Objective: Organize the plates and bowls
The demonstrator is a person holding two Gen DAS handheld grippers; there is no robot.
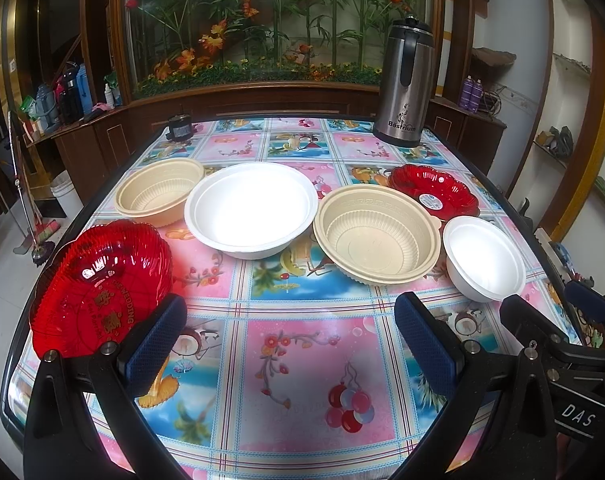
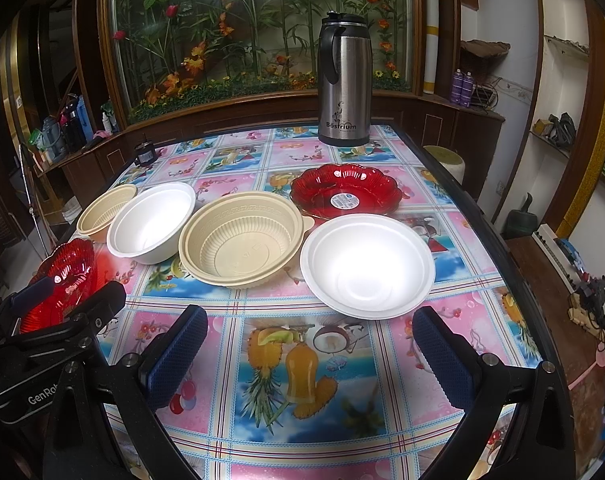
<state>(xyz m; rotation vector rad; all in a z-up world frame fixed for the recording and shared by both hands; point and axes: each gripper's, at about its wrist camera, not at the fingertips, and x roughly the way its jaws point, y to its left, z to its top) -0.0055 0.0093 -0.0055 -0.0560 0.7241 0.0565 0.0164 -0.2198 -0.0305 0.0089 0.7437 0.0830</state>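
Six dishes lie on the flowered tablecloth. In the left wrist view, from left: a red plate (image 1: 98, 288), a beige bowl (image 1: 158, 192), a large white bowl (image 1: 250, 210), a second beige bowl (image 1: 376, 232), a second red plate (image 1: 434, 194) and a small white bowl (image 1: 482, 256). My left gripper (image 1: 292, 340) is open and holds nothing; its left finger sits at the near rim of the red plate. My right gripper (image 2: 310, 352) is open and holds nothing, just short of the white bowl (image 2: 368, 264), with the beige bowl (image 2: 242, 236) and the red plate (image 2: 346, 194) beyond.
A tall steel thermos (image 1: 406, 84) stands at the table's far right. A small black object (image 1: 179, 126) sits at the far left corner. The table's dark edge (image 2: 498, 232) runs close to the right-hand dishes. Bare tablecloth (image 2: 294, 364) lies in front of both grippers.
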